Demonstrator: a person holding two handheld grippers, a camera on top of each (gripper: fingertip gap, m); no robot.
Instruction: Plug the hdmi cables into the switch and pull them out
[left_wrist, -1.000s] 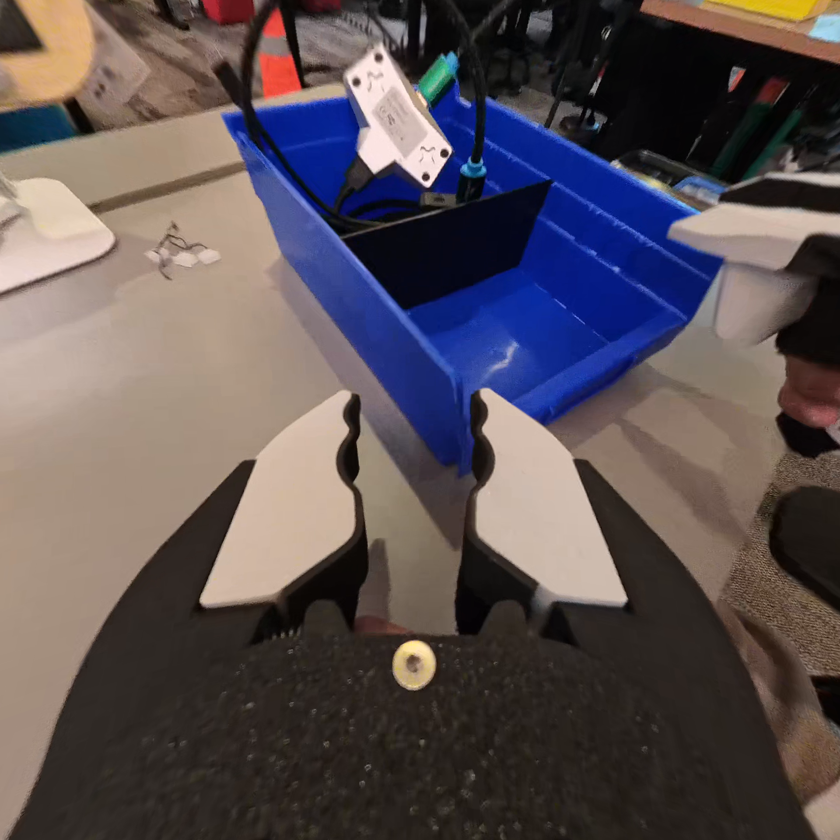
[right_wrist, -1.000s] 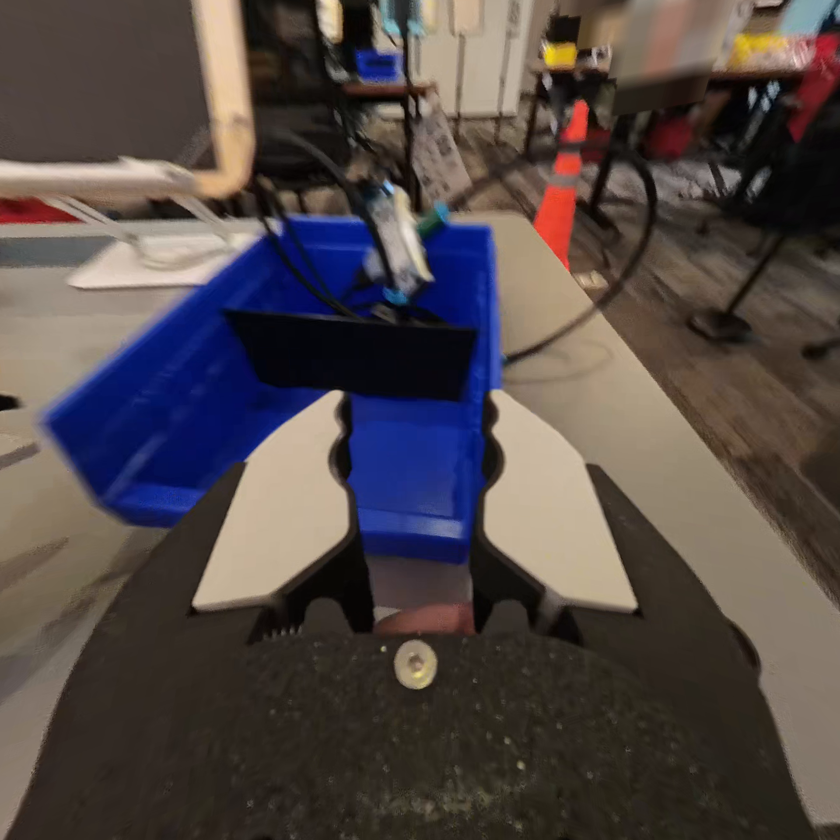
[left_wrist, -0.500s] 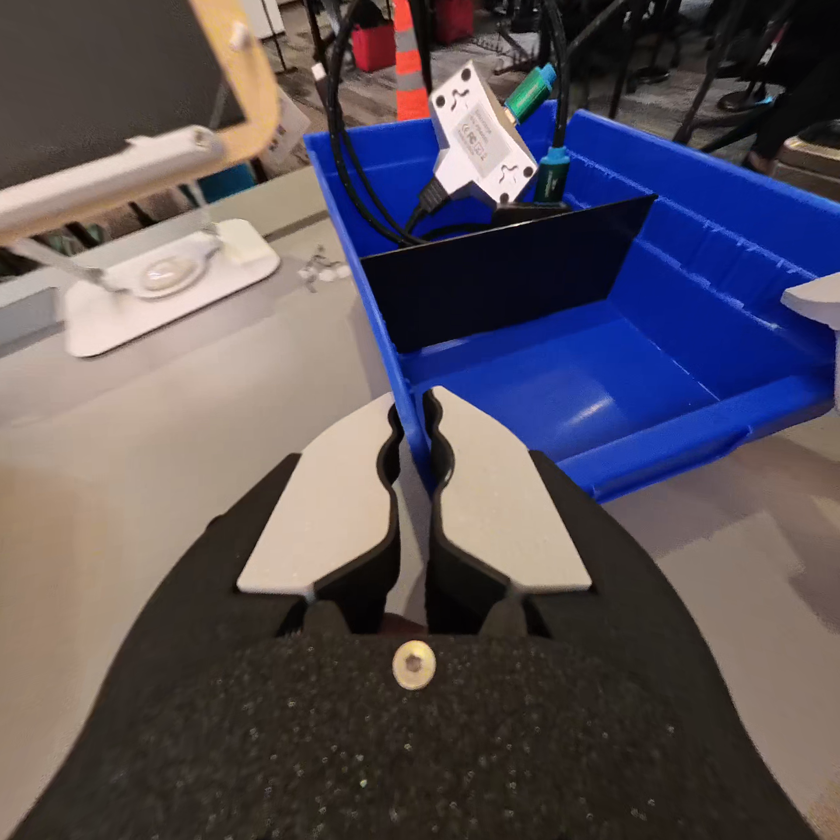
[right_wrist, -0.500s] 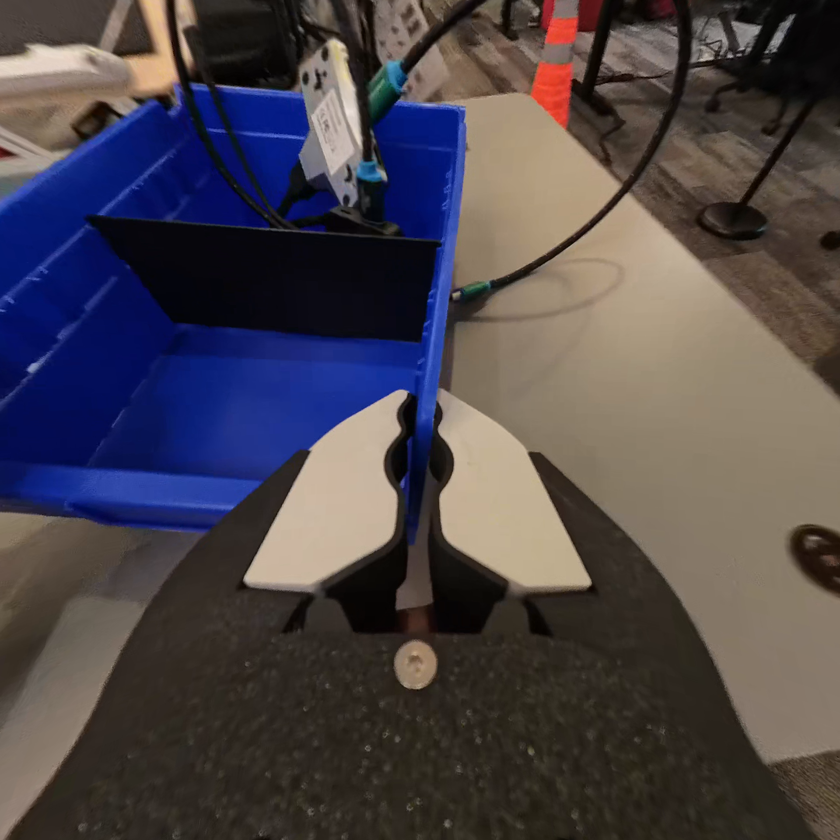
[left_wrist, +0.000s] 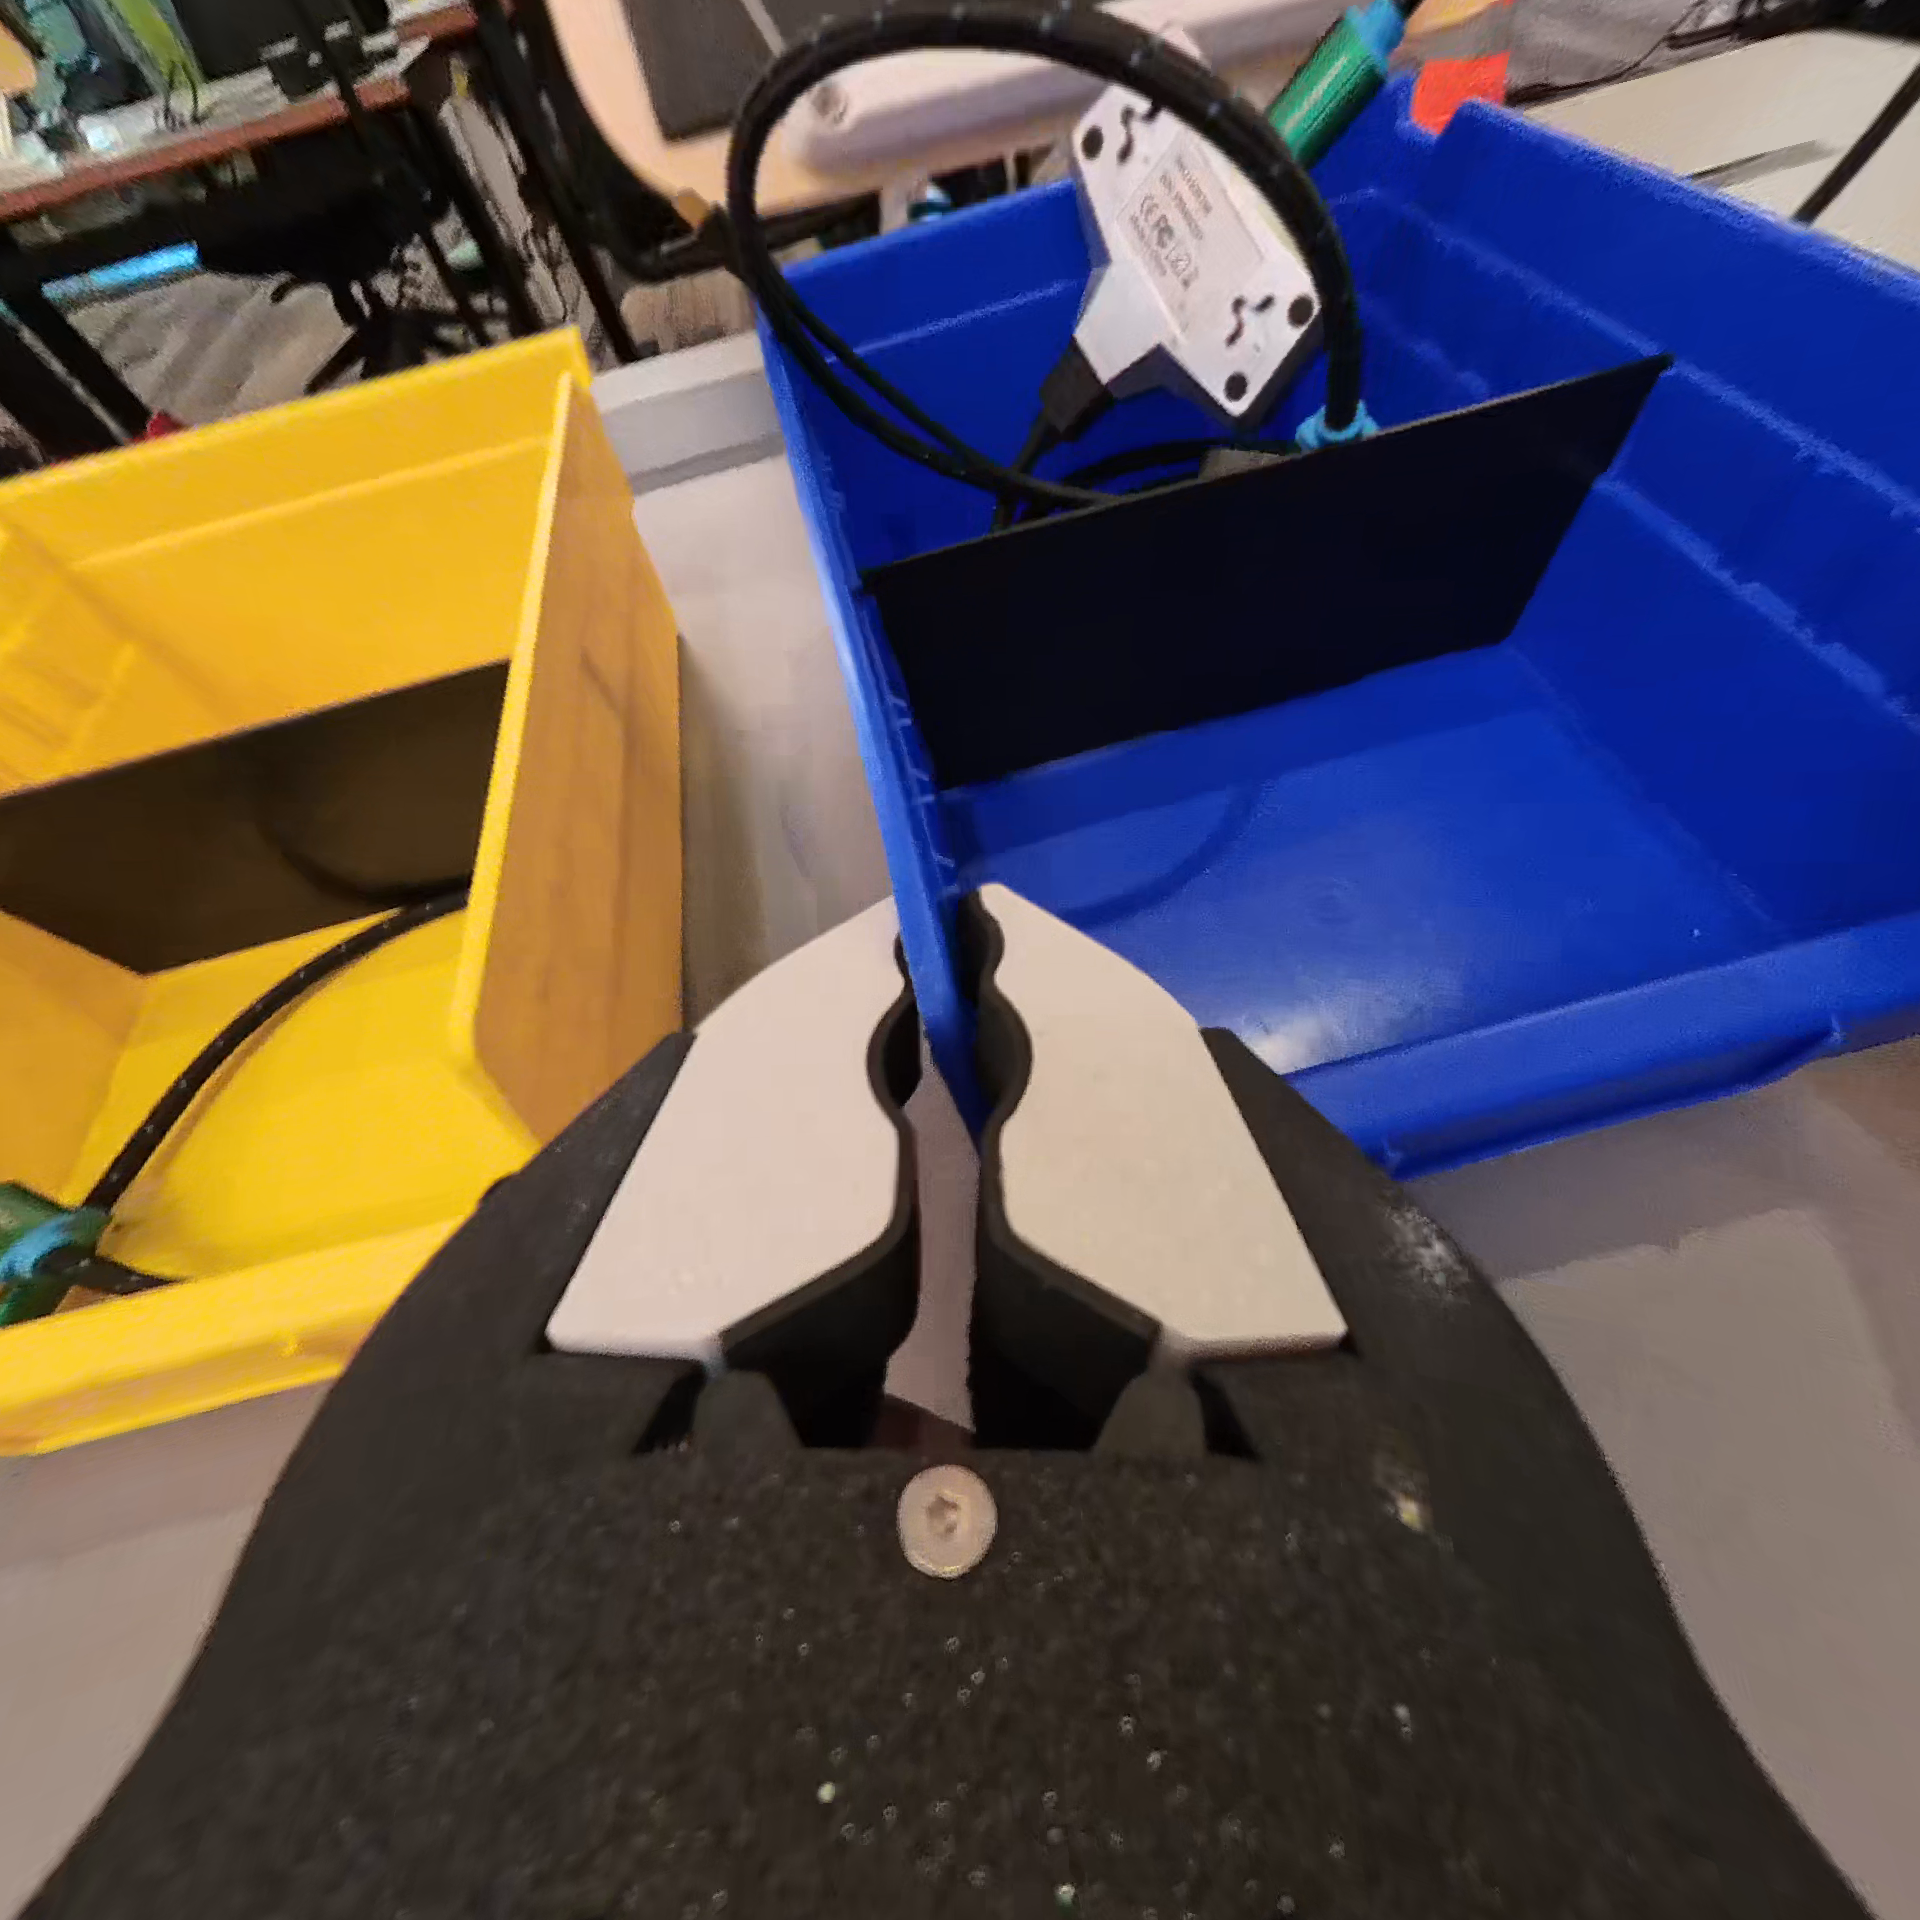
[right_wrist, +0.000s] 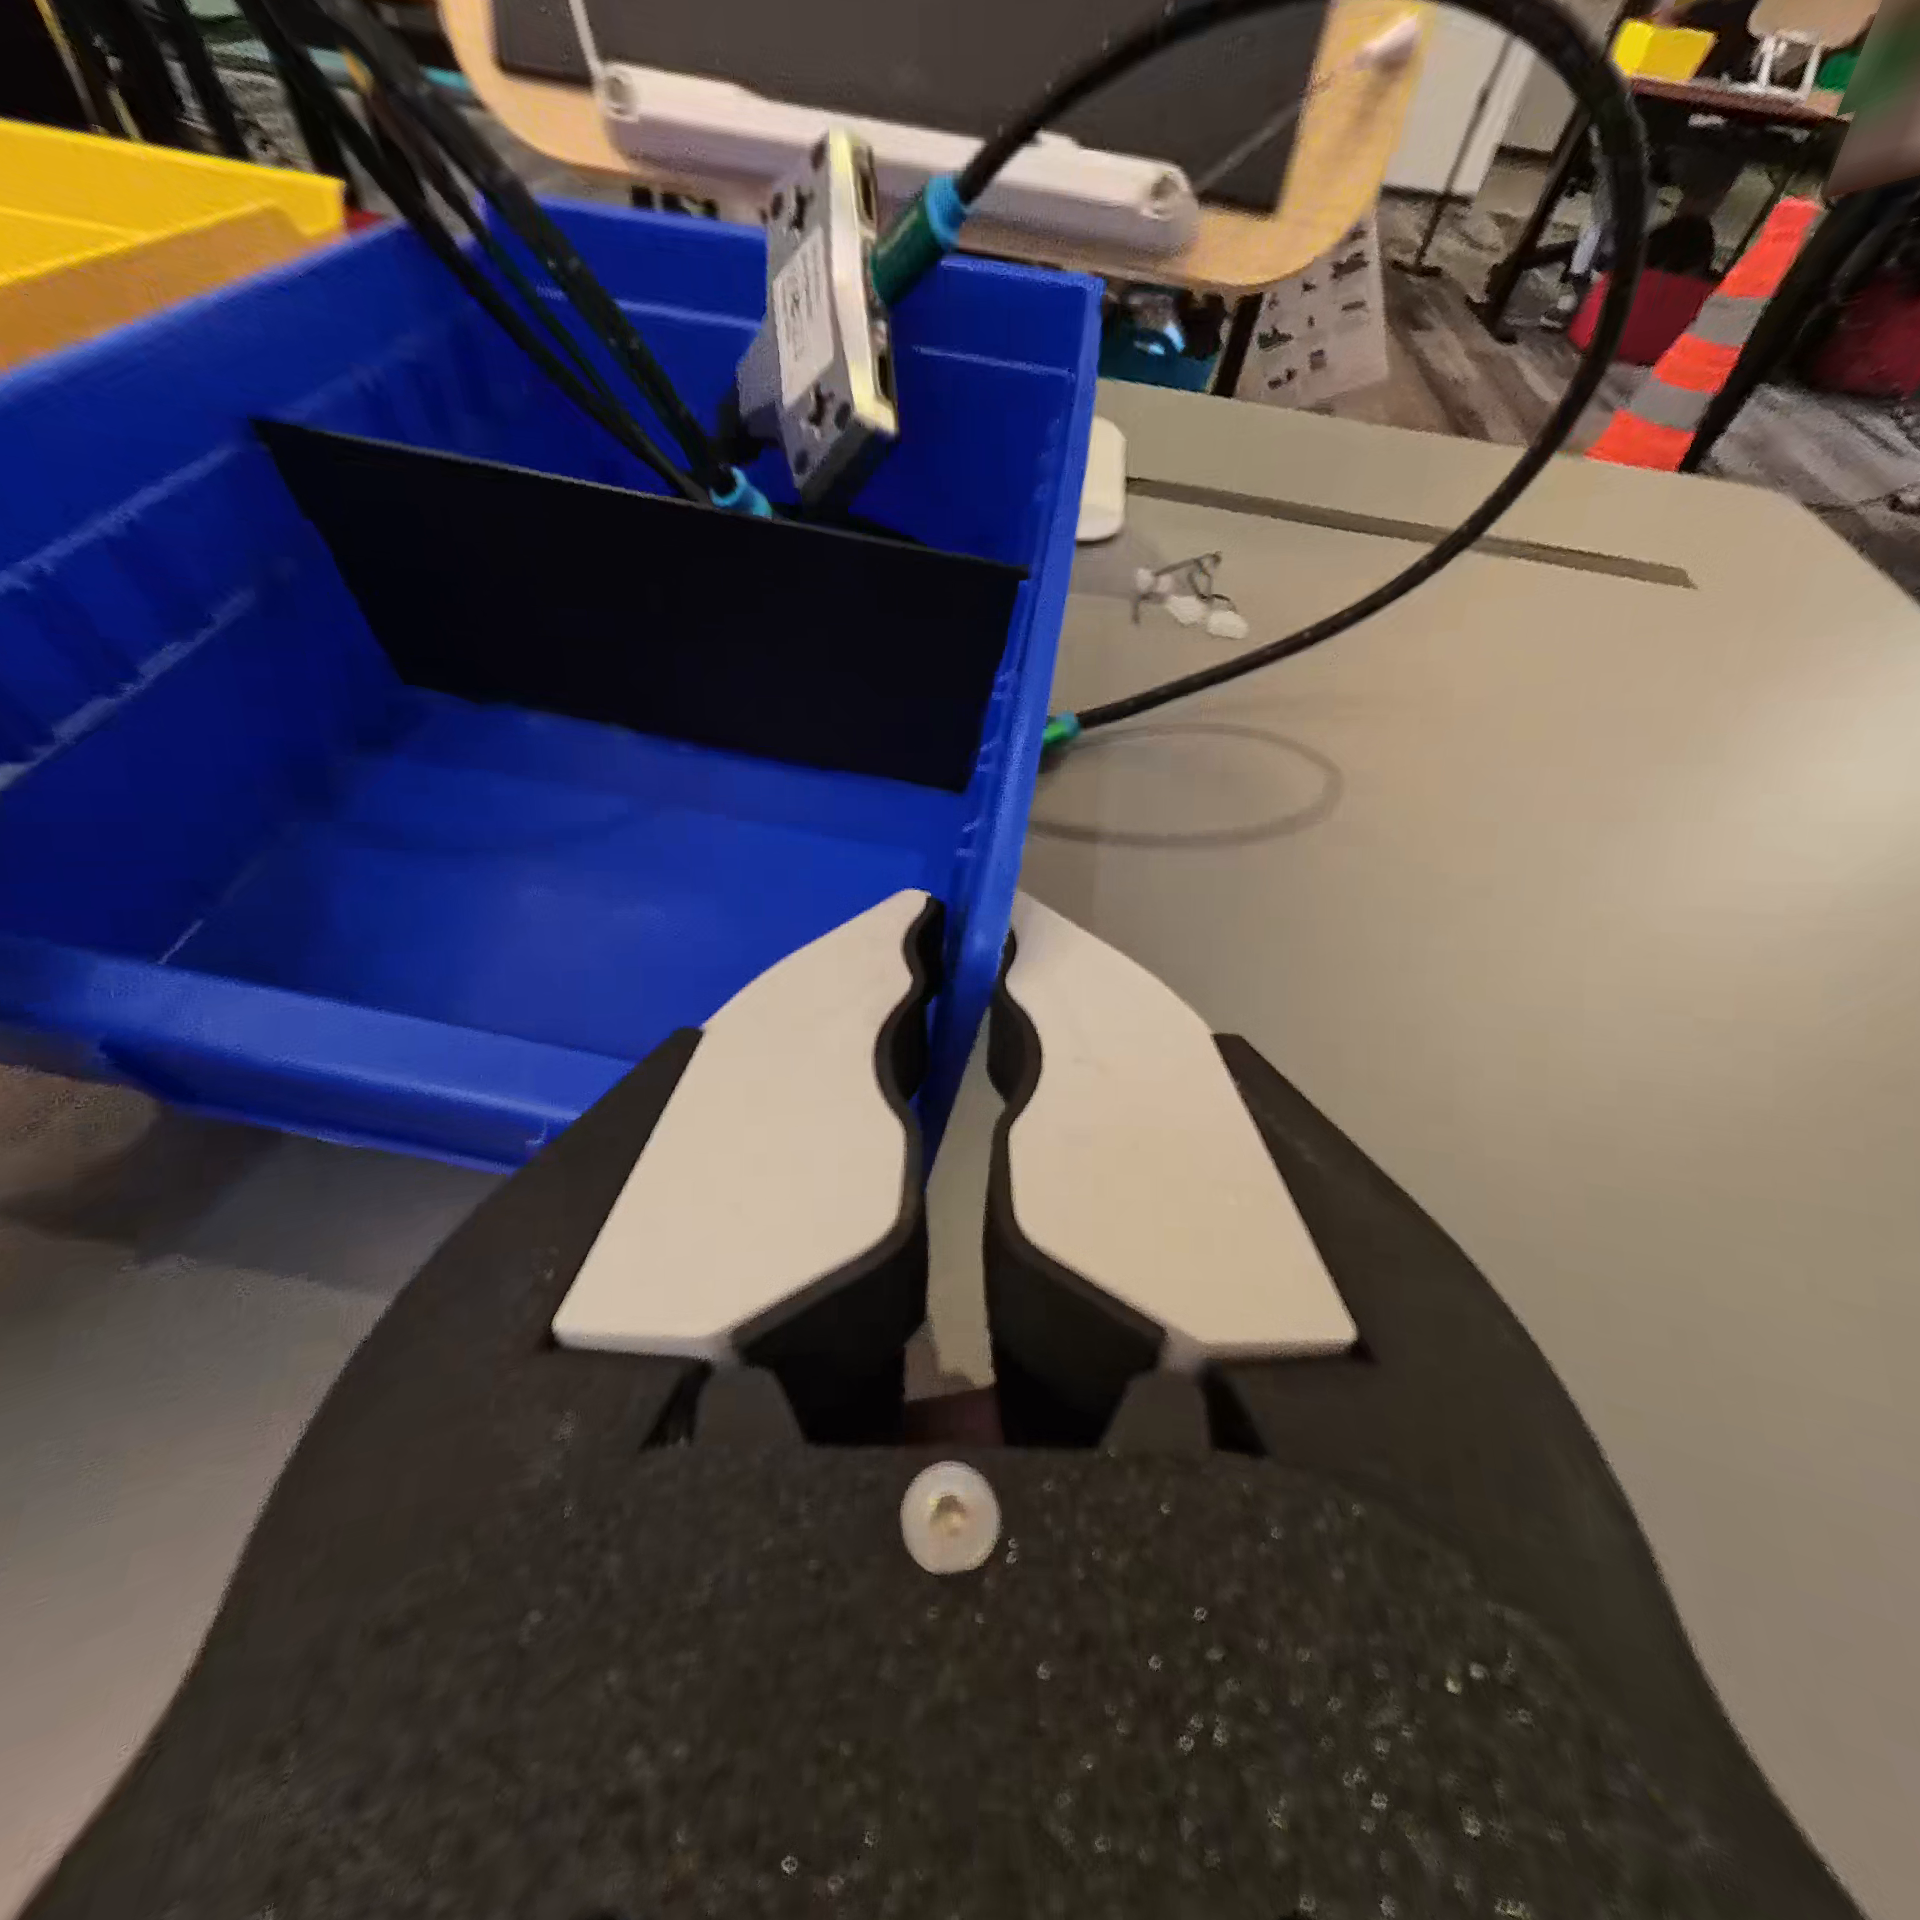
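Left wrist view: left tongs (left_wrist: 940, 935) clenched on the near left side wall of the blue bin (left_wrist: 1714, 499), one finger outside and one inside. Straight ahead and beyond the black divider (left_wrist: 1247, 603), in the bin's far compartment, stands the white HDMI switch (left_wrist: 1190, 249), propped up on end and tilted, its labelled back turned toward the camera. Black cables (left_wrist: 831, 343) loop up out of that compartment over the bin's far rim; a teal-collared plug (left_wrist: 1335, 426) sits just below the switch, a green plug (left_wrist: 1325, 78) enters its upper end. Near compartment bare. Beside the bin toward the worktop's left edge, a yellow bin (left_wrist: 561, 727) with another black cable (left_wrist: 239, 1049) and a teal-and-green plug (left_wrist: 31, 1247) inside.

Right wrist view: right tongs (right_wrist: 966, 925) clenched on the bin's near right side wall (right_wrist: 997, 831). Switch (right_wrist: 826, 332) ahead and slightly left, past the divider (right_wrist: 665, 634), long axis steeply upright and leaning, narrow port edge facing right. Green plug (right_wrist: 914, 234) seated in that upper edge; its cable (right_wrist: 1507, 416) arcs out over the worktop (right_wrist: 1558, 987) and drops to a second green plug (right_wrist: 1060, 732) lying just outside the bin's right wall.

Judgement: both tongs committed to the bin, apparently for repositioning it; neither yet on a cable. Loose plug nearest the right tongs, so the right side seems better placed to fetch it, the switch sitting about equally far from both.
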